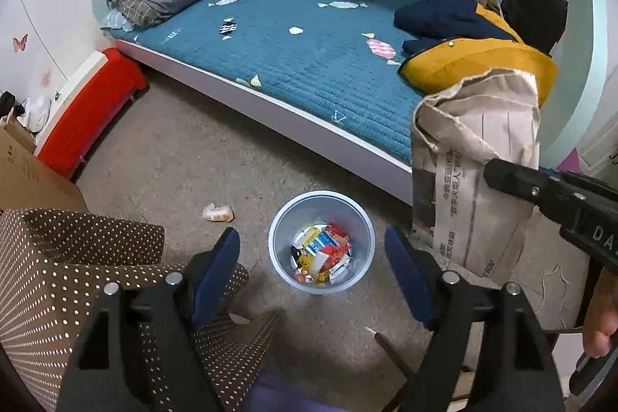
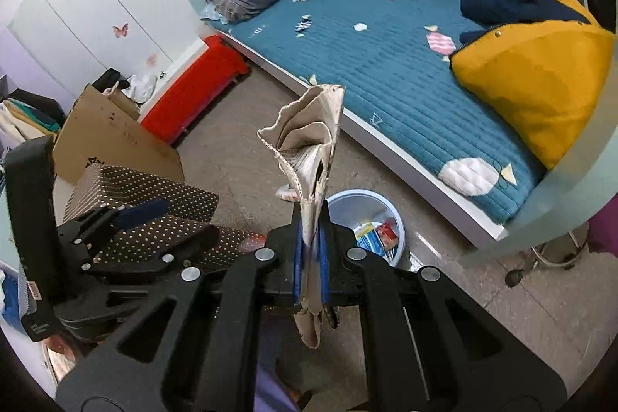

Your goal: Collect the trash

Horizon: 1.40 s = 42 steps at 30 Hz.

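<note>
One folded newspaper (image 2: 309,157), clamped upright between the fingers of the right tool (image 2: 311,257), just above and beside one pale blue bin (image 1: 321,203) on the floor. Chinese print on it, too small to read. Several wrappers (image 1: 322,250) inside the bin. One crumpled scrap (image 1: 218,212) on the floor nearby. Left tool (image 1: 313,257) spread wide, gripping nothing.

One bin (image 1: 321,242); one folded newspaper (image 1: 473,172); one floor scrap (image 1: 218,212).

Teal-quilted bed (image 1: 293,37), grey floor (image 1: 174,157)
</note>
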Each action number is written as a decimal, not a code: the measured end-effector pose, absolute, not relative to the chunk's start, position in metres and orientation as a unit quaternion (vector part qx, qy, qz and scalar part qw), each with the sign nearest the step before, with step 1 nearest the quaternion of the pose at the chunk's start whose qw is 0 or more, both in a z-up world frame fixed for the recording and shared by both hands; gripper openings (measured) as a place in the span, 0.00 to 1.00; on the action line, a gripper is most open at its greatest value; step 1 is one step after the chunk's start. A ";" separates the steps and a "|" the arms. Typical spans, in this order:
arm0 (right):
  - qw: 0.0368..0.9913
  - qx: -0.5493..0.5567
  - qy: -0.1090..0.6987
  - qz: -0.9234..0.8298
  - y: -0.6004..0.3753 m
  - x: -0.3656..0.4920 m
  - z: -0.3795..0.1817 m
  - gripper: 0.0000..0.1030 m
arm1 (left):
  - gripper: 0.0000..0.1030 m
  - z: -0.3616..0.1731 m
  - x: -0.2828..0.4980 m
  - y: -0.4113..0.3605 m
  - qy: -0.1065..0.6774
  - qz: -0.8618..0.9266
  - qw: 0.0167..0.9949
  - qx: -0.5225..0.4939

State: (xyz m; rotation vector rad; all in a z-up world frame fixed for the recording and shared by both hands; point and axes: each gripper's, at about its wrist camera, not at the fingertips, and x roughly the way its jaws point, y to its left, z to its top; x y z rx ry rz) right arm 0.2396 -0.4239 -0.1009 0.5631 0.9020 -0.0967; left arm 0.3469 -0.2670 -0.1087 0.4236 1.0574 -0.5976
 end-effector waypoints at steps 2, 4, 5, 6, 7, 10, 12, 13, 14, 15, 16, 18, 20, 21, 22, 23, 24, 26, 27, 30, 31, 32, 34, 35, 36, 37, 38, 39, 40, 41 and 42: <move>0.859 0.269 0.433 -0.044 -0.423 0.244 -0.105 0.07 | 0.74 -0.109 0.350 -0.262 0.500 -0.277 0.798 0.191; 0.858 0.270 0.435 -0.039 -0.421 0.249 -0.107 0.07 | 0.74 -0.108 0.355 -0.253 0.500 -0.265 0.803 0.188; 0.858 0.269 0.436 -0.034 -0.417 0.252 -0.107 0.07 | 0.74 -0.107 0.357 -0.247 0.500 -0.260 0.805 0.187; 0.858 0.268 0.437 -0.031 -0.414 0.256 -0.108 0.07 | 0.74 -0.107 0.359 -0.243 0.501 -0.256 0.806 0.185; 0.858 0.265 0.439 -0.026 -0.411 0.259 -0.109 0.07 | 0.74 -0.105 0.361 -0.237 0.502 -0.251 0.808 0.180; 0.860 0.255 0.442 -0.015 -0.399 0.272 -0.110 0.07 | 0.74 -0.103 0.367 -0.222 0.505 -0.237 0.812 0.172; 0.861 0.247 0.444 -0.006 -0.389 0.281 -0.108 0.07 | 0.74 -0.101 0.372 -0.212 0.506 -0.225 0.816 0.167; 0.863 0.243 0.443 -0.001 -0.385 0.285 -0.106 0.07 | 0.74 -0.101 0.374 -0.208 0.507 -0.220 0.817 0.163; 0.865 0.239 0.441 0.002 -0.382 0.287 -0.104 0.07 | 0.74 -0.100 0.376 -0.204 0.508 -0.216 0.818 0.160; 0.869 0.235 0.435 0.004 -0.379 0.289 -0.102 0.12 | 0.74 -0.098 0.377 -0.200 0.508 -0.213 0.820 0.156; 0.874 0.232 0.427 0.004 -0.377 0.291 -0.099 0.21 | 0.74 -0.097 0.378 -0.196 0.507 -0.211 0.822 0.153; 0.879 0.224 0.420 -0.014 -0.377 0.295 -0.097 0.68 | 0.74 -0.095 0.378 -0.192 0.505 -0.210 0.824 0.150; 0.885 0.225 0.406 -0.034 -0.379 0.295 -0.095 0.74 | 0.74 -0.094 0.378 -0.190 0.503 -0.209 0.825 0.150; 0.886 0.224 0.405 -0.033 -0.378 0.294 -0.095 0.74 | 0.74 -0.094 0.377 -0.188 0.502 -0.210 0.825 0.150; 0.885 0.222 0.409 -0.026 -0.378 0.294 -0.095 0.74 | 0.74 -0.094 0.376 -0.188 0.502 -0.210 0.825 0.151; 0.884 0.223 0.411 -0.019 -0.377 0.293 -0.096 0.74 | 0.74 -0.094 0.375 -0.187 0.502 -0.209 0.826 0.151; 0.883 0.222 0.412 -0.019 -0.376 0.291 -0.097 0.74 | 0.74 -0.095 0.374 -0.187 0.502 -0.208 0.825 0.152; 0.882 0.216 0.417 -0.022 -0.375 0.286 -0.098 0.74 | 0.74 -0.095 0.372 -0.186 0.502 -0.209 0.825 0.151; 0.883 0.215 0.417 -0.022 -0.373 0.285 -0.097 0.74 | 0.74 -0.094 0.370 -0.185 0.501 -0.209 0.826 0.151; 0.883 0.212 0.417 -0.026 -0.372 0.276 -0.094 0.74 | 0.74 -0.092 0.363 -0.182 0.499 -0.210 0.828 0.149; 0.883 0.213 0.416 -0.029 -0.371 0.273 -0.093 0.74 | 0.74 -0.092 0.361 -0.181 0.498 -0.210 0.828 0.148; 0.883 0.215 0.416 -0.028 -0.371 0.270 -0.092 0.74 | 0.74 -0.092 0.359 -0.180 0.497 -0.210 0.829 0.147; 0.884 0.213 0.415 -0.030 -0.369 0.263 -0.090 0.74 | 0.74 -0.090 0.352 -0.178 0.495 -0.209 0.831 0.144; 0.884 0.212 0.415 -0.032 -0.368 0.260 -0.089 0.74 | 0.74 -0.089 0.349 -0.177 0.494 -0.210 0.832 0.142; 0.886 0.210 0.413 -0.033 -0.367 0.256 -0.087 0.74 | 0.74 -0.088 0.345 -0.176 0.492 -0.211 0.833 0.140; 0.887 0.207 0.412 -0.033 -0.365 0.251 -0.085 0.74 | 0.74 -0.086 0.341 -0.175 0.489 -0.211 0.835 0.139; 0.888 0.204 0.411 -0.033 -0.363 0.247 -0.084 0.74 | 0.74 -0.085 0.338 -0.174 0.487 -0.211 0.836 0.139; 0.889 0.201 0.410 -0.033 -0.361 0.244 -0.081 0.75 | 0.74 -0.083 0.333 -0.173 0.485 -0.211 0.838 0.137; 0.890 0.199 0.409 -0.033 -0.357 0.240 -0.079 0.76 | 0.74 -0.082 0.329 -0.172 0.483 -0.211 0.839 0.135; 0.892 0.194 0.407 -0.034 -0.354 0.236 -0.077 0.77 | 0.74 -0.081 0.324 -0.170 0.481 -0.212 0.840 0.134; 0.894 0.188 0.405 -0.037 -0.351 0.232 -0.076 0.77 | 0.74 -0.080 0.320 -0.169 0.479 -0.211 0.841 0.134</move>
